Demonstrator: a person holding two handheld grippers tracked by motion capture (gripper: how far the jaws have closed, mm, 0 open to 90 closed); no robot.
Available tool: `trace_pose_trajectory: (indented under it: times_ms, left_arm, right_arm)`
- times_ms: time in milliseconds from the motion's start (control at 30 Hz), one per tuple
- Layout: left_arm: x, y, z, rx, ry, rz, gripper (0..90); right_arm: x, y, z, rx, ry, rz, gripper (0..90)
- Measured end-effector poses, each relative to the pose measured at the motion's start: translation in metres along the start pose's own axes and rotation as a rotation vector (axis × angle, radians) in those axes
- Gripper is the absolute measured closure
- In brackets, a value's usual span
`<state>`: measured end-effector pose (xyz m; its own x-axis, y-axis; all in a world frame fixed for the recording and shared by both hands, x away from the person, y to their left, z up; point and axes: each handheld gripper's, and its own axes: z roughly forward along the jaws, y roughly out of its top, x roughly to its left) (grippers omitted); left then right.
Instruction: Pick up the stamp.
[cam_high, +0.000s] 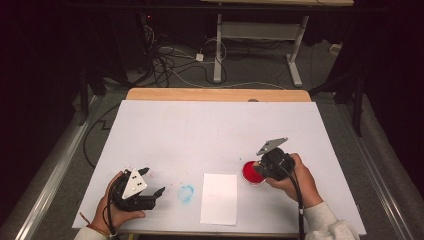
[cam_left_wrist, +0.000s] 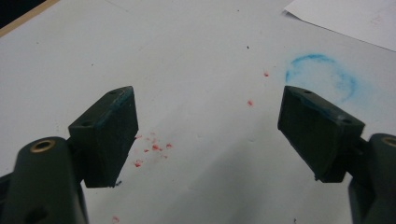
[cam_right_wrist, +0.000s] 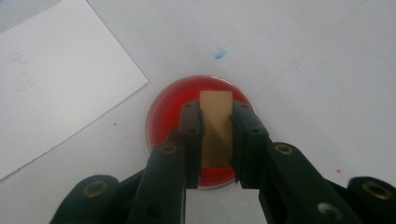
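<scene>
There is one red dish of paint, one sheet of paper, one blue ring mark and two grippers. The right gripper pinches a small wooden block over the red dish, near the paper. The left gripper is spread wide and holds nothing.

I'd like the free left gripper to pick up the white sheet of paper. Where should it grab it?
Probably the paper's left long edge, coming in low from the left gripper's side. It lies flat on the table, so only an edge gives open jaws any purchase.
</scene>
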<state>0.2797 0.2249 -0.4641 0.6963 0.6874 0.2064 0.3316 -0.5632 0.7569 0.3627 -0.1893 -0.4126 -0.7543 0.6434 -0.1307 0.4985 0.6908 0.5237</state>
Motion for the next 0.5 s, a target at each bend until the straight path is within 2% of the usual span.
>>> trace_pose_trajectory:
  times_ms: [200,333,400,500]
  left_arm:
    - [0.001,0.001,0.003,0.001,-0.008,-0.004,19.4]
    - [0.004,0.0,0.004,0.006,-0.011,-0.007,19.4]
    - [0.005,0.0,0.004,0.0,-0.011,-0.015,19.4]
    - [0.006,-0.001,0.004,-0.002,-0.017,-0.019,19.4]
  right_arm:
    - [-0.002,0.002,-0.016,-0.034,-0.002,0.004,76.5]
    - [-0.004,0.008,-0.031,-0.051,-0.008,-0.022,76.5]
    - [-0.004,0.011,-0.038,-0.063,-0.026,-0.024,76.5]
    - [-0.003,0.014,-0.044,-0.071,-0.03,-0.032,76.5]
